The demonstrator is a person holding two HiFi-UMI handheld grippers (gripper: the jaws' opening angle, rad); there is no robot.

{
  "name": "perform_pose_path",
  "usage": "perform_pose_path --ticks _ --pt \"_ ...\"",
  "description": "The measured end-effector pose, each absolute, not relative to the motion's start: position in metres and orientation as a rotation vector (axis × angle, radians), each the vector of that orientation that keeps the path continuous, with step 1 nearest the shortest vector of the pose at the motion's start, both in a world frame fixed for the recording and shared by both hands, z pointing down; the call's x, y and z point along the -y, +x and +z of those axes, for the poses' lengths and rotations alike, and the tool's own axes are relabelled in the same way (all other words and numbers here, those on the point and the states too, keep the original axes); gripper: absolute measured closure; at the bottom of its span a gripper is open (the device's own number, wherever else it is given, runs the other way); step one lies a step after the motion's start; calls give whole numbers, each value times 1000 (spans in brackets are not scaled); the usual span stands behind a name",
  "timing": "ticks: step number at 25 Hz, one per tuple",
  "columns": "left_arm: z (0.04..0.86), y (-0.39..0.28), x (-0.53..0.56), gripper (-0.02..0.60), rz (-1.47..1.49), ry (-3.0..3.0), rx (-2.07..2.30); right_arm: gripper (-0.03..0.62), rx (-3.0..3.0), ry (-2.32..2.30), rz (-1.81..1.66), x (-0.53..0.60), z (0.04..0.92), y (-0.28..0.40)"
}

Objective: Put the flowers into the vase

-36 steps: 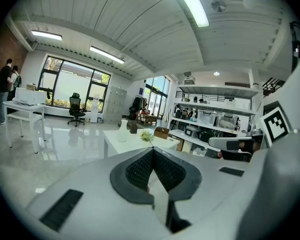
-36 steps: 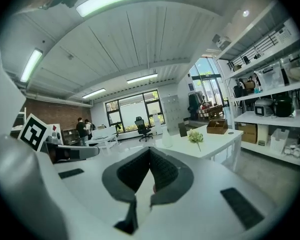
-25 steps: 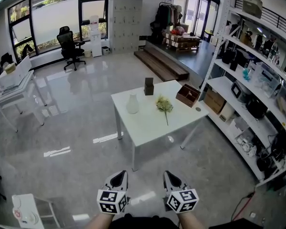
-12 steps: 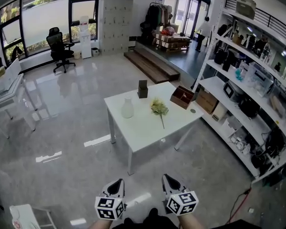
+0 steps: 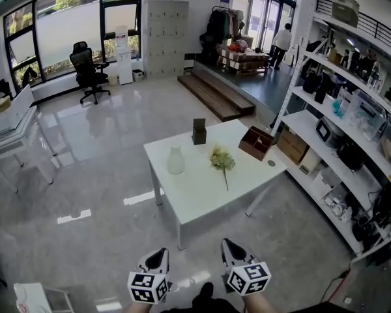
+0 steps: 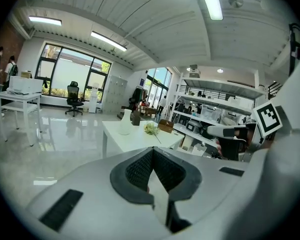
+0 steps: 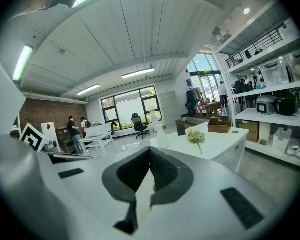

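Approach stage: both claws shut and empty, the table well ahead.

Flowers (image 5: 222,160) lie flat on the white table (image 5: 195,197), near the upright white vase (image 5: 175,160) and to its right, seemingly a small pale bunch on one stem, though it is too far off to be sure. The left gripper (image 5: 158,258) and right gripper (image 5: 232,249) hang low before the person, jaws pressed together on nothing. As I judge it, the next move calls for closing the gap to the table, opening one claw and taking the stem.
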State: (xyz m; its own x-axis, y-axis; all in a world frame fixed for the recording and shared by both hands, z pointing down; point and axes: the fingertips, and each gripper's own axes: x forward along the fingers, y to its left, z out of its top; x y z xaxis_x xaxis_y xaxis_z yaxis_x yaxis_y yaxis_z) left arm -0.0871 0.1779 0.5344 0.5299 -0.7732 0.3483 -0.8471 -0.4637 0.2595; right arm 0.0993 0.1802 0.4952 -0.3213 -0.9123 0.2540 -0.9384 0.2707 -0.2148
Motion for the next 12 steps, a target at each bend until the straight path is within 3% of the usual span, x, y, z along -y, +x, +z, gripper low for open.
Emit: perform_pose_path --ticks 12 --pt "516 5 -77 578 248 2364 1423 591 2511 1641 549 -79 495 180"
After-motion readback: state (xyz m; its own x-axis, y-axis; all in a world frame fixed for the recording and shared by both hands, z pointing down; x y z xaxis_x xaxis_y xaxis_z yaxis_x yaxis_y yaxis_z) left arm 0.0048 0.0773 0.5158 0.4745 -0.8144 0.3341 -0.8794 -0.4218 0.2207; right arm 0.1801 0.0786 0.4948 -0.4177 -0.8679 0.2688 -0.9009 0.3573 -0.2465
